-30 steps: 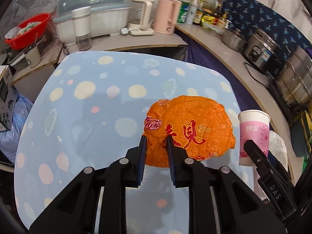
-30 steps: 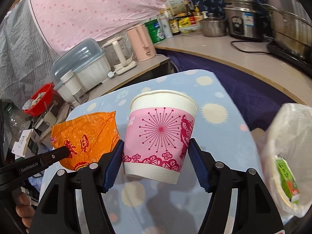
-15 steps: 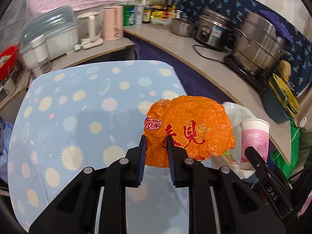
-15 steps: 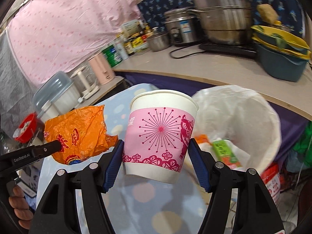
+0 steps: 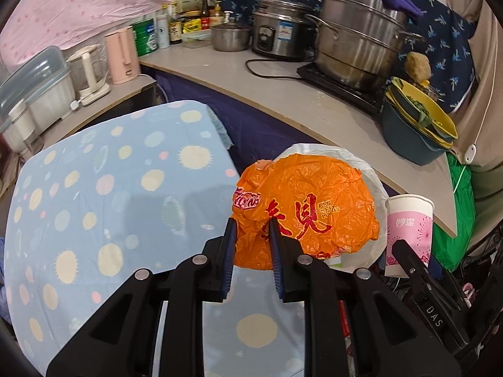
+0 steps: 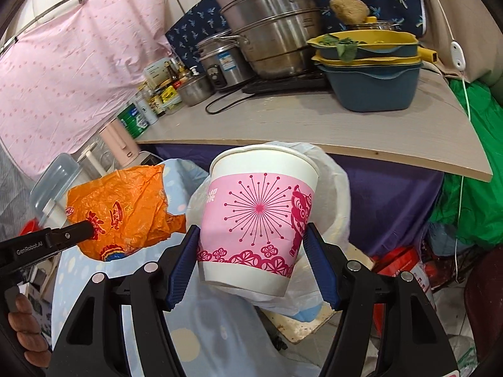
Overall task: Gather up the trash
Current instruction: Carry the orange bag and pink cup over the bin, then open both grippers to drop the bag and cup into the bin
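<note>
Trash hangs over the white-lined bin: the left tool pinches an orange wrapper, the right tool clamps a pink paper cup.

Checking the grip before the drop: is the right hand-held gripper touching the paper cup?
Touching. In the right wrist view, both blue fingers of the right hand-held gripper press the sides of the paper cup.

Home kitchen (steamer pot, kettle)
</note>
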`<action>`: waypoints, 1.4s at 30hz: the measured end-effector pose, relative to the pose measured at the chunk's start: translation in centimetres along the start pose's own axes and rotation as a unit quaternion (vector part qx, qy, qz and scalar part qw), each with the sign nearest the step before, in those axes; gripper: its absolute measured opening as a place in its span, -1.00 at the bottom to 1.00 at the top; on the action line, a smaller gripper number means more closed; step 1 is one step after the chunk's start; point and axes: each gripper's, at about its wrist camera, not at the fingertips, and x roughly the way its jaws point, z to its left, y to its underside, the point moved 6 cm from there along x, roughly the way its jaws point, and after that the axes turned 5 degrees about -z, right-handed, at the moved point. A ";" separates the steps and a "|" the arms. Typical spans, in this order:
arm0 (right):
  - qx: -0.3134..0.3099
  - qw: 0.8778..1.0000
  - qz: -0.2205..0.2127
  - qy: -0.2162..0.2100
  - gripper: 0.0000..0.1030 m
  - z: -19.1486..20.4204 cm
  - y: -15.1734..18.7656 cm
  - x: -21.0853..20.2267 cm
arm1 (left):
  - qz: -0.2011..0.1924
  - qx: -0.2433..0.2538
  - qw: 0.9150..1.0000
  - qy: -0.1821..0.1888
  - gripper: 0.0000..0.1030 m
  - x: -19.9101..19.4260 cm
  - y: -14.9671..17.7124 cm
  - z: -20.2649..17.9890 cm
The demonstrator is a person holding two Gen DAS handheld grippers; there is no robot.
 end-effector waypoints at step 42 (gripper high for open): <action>-0.024 0.999 -0.007 0.020 0.28 0.3 -3.4 4.6 | 0.024 0.011 0.999 -0.028 0.00 6.5 -0.8 -2.9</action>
